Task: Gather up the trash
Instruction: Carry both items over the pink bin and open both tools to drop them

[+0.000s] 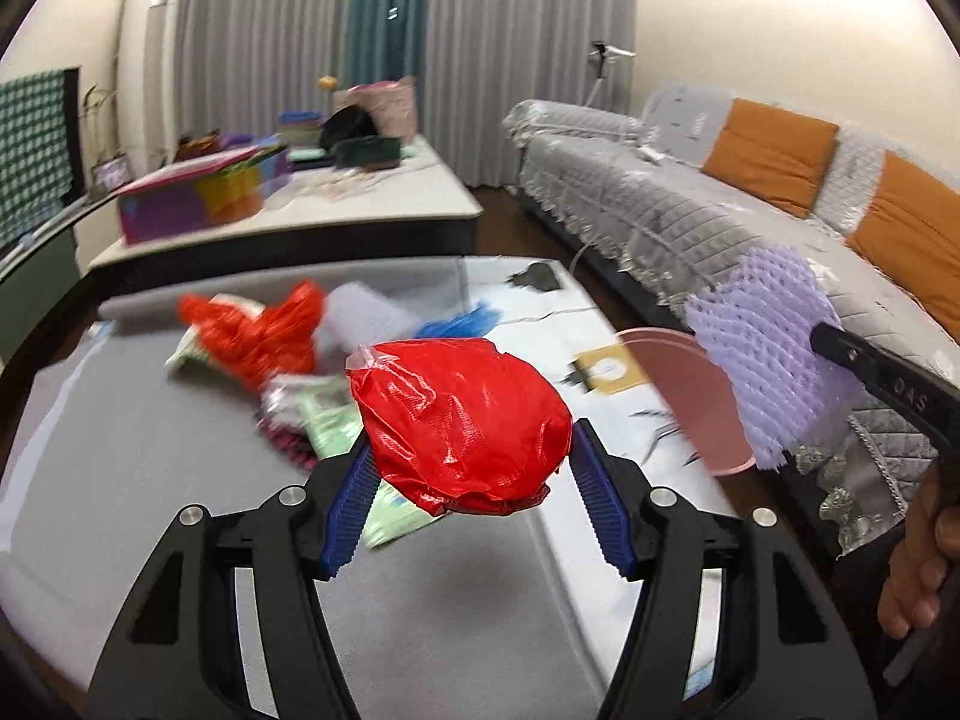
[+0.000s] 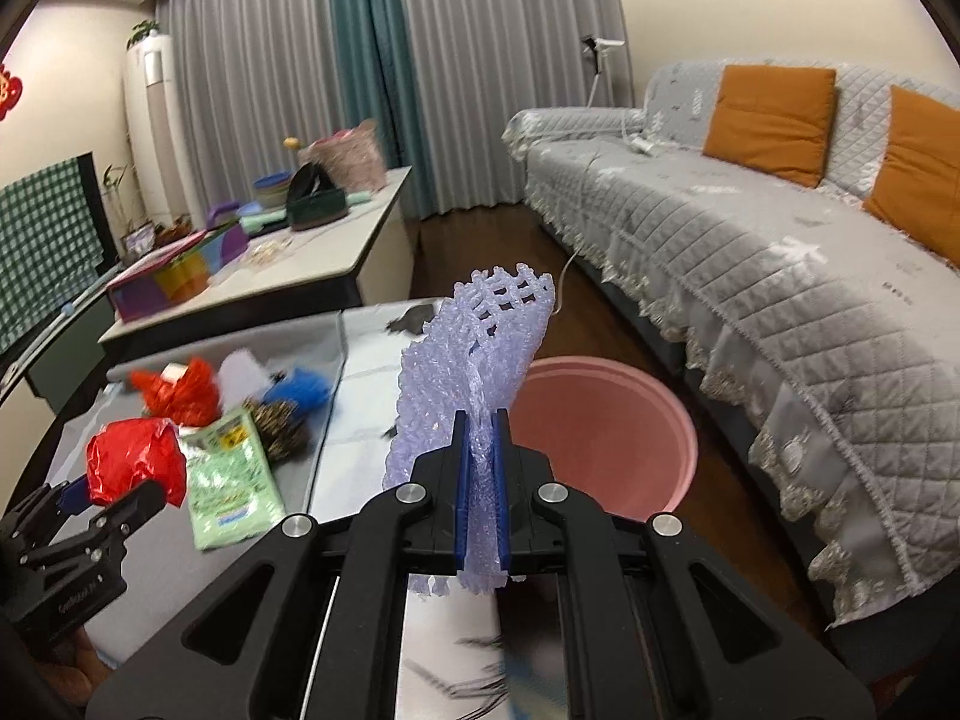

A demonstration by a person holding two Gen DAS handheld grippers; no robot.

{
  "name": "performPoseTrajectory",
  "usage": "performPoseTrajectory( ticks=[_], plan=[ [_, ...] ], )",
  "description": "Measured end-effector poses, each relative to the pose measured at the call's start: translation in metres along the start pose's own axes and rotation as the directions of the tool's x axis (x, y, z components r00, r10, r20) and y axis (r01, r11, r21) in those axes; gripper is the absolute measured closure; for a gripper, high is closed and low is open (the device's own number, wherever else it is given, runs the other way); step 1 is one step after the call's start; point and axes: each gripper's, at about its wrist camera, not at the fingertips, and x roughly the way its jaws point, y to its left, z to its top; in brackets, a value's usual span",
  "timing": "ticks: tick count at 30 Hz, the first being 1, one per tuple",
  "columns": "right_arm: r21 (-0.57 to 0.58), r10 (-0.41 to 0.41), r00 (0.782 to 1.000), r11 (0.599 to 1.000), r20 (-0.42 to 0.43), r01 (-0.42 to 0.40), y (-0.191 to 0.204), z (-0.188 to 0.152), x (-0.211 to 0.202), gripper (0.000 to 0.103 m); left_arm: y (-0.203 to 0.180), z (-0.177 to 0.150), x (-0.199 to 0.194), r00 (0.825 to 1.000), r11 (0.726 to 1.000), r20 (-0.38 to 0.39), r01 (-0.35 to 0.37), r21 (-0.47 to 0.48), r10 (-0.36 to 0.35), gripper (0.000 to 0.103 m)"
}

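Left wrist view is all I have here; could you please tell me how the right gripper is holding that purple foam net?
Observer: The right gripper is shut on the purple foam net, which is pinched flat between both fingers and stands upright.
Operator: Thank you. Is the pink bucket under it?
Observer: The pink bucket sits on the floor just ahead of the net, slightly right.
Operator: Does my red bag look secure?
Observer: From the side, the left gripper clamps the red bag above the table.
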Motion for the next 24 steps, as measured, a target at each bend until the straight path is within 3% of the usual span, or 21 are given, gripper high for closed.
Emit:
performPoseTrajectory(
  ticks=[10,24],
  plan=[
    [0.017,-0.117,0.991,0.993,0.060,0.116,-0.059,0.039,0.025,0.096,-0.066,0.035,0.032,0.987,0.983,0.040,0.151,0.105,-0.156,0.042],
    [0.076,-0.185,0.983,0.980,0.013,0.184,-0.100,0.032,0.083,0.096,-0.127,0.053,0.112,0.950,0.936,0.002,0.307,0.170,-0.312,0.042]
  ],
)
